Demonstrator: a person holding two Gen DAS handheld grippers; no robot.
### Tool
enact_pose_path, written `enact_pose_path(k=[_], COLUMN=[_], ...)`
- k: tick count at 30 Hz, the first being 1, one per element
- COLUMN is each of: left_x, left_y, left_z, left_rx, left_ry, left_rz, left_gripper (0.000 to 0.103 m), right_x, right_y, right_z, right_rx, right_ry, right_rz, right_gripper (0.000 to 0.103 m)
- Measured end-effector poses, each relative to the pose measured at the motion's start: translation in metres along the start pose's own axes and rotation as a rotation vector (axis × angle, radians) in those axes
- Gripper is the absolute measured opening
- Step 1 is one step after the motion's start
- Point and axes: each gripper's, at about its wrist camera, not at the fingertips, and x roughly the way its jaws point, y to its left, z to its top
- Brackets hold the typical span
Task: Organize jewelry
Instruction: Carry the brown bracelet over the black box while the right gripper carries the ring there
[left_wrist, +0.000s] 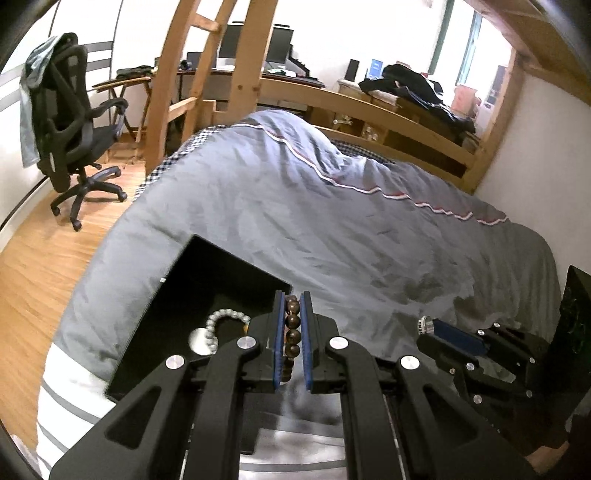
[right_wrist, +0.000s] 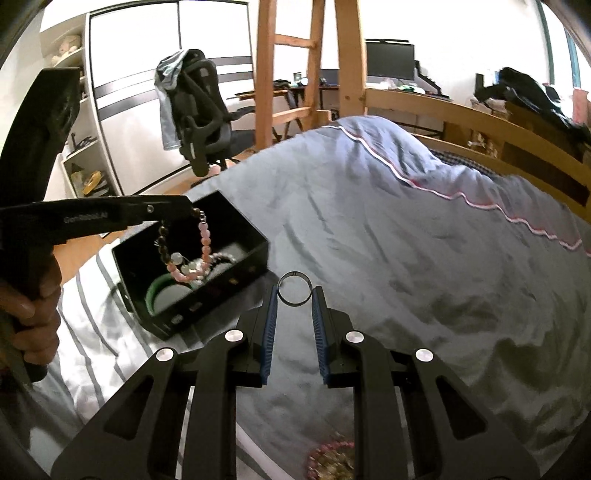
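My left gripper (left_wrist: 293, 301) is shut on a bead bracelet (left_wrist: 291, 334) with dark brown and pink beads; in the right wrist view the bracelet (right_wrist: 204, 240) hangs from the left gripper (right_wrist: 190, 211) over the open black jewelry box (right_wrist: 236, 273). The box (left_wrist: 207, 273) lies on the bed and holds a white bead bracelet (left_wrist: 221, 319), a green bangle (right_wrist: 157, 291) and other pieces. My right gripper (right_wrist: 294, 291) is shut on a metal ring (right_wrist: 294, 293) held above the blanket, right of the box; it also shows in the left wrist view (left_wrist: 430, 326).
A grey-blue blanket (left_wrist: 332, 221) covers the bed, with a striped white sheet (right_wrist: 92, 332) under the box. A pink beaded piece (right_wrist: 332, 461) lies below my right gripper. A wooden bunk frame (left_wrist: 388, 107) and an office chair (left_wrist: 70, 122) stand beyond.
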Motion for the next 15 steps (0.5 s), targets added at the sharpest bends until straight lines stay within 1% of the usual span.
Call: enact_pose_path(k=[5, 11, 15], left_x=[-0.003, 0.000, 0.001], left_y=[0.019, 0.045, 0.056], left_z=[0.003, 0.004, 0.005], left_rx=[-0.027, -0.099, -0.123], left_ry=[-0.007, 0.006, 0.007], left_rz=[0.033, 0.074, 0.094], left_gripper=[0.008, 0.008, 0.008], right_x=[0.013, 0.028, 0.039], right_y=[0.019, 0.047, 0.064], right_z=[0.012, 0.022, 0.025], right_rx=[-0.018, -0.058, -0.085], right_ry=[0.003, 0.013, 0.027], right_rz=[0.030, 0.068, 0.093], right_gripper=[0.020, 0.020, 0.020])
